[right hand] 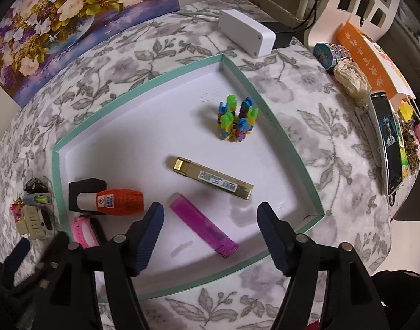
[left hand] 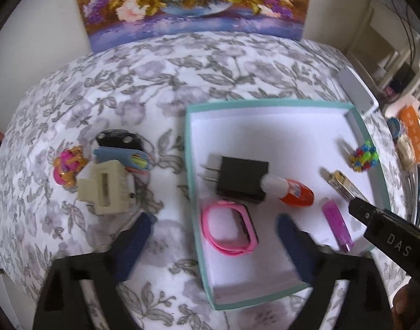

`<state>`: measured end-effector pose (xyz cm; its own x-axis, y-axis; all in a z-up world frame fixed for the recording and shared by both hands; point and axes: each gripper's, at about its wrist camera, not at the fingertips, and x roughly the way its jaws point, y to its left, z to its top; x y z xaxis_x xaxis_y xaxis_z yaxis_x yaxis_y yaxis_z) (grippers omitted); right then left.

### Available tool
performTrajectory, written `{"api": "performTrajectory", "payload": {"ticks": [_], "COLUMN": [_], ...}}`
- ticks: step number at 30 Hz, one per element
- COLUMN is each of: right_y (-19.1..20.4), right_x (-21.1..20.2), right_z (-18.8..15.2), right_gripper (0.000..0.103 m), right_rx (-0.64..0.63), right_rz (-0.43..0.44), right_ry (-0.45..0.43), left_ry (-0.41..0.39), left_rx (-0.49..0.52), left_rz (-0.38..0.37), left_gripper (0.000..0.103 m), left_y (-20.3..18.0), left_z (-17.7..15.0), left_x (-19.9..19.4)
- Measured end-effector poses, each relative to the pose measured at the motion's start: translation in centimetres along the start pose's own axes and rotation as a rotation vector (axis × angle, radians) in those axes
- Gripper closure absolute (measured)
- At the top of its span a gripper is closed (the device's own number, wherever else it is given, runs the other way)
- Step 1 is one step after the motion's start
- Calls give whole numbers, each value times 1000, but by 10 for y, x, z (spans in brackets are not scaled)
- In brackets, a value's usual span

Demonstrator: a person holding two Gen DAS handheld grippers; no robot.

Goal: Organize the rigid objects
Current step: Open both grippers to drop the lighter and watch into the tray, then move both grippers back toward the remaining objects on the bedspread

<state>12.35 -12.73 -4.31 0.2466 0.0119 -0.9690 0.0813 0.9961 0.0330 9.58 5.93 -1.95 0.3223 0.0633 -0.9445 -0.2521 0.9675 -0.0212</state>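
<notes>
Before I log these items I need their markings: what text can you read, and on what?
"DAS": white letters on the right gripper's black body.
Gold bar: label too small to read.
Orange bottle: print blurred.
Orange box: characters unreadable.

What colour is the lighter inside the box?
The lighter is translucent purple-pink; the right wrist view shows it best.

Flower painting [left hand: 193,2] behind table; phone [right hand: 389,143] at right edge.
</notes>
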Motion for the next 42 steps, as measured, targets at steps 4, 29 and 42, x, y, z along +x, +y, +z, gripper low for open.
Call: {"api": "performTrajectory", "payload": {"ticks": [4,29,42], "right_y": [0,43,110], "right_x": [2,-8,-19], "right_z": [-1,-10,-27], "right_gripper": [23,20,20], "right_rx": [-1,-101,-192], "right_rz": [-14,-23,21], "right_ry": [3,-46,-79], "left_ry": [-23,-133,-141], "left_rx": [-44,-407,-541], "left_rz": [3,115,110], "left_gripper": [0,0,0], "left_y": [14,157,217], "left_z": [4,5,-6], "left_x": [-5,-37,-43]}}
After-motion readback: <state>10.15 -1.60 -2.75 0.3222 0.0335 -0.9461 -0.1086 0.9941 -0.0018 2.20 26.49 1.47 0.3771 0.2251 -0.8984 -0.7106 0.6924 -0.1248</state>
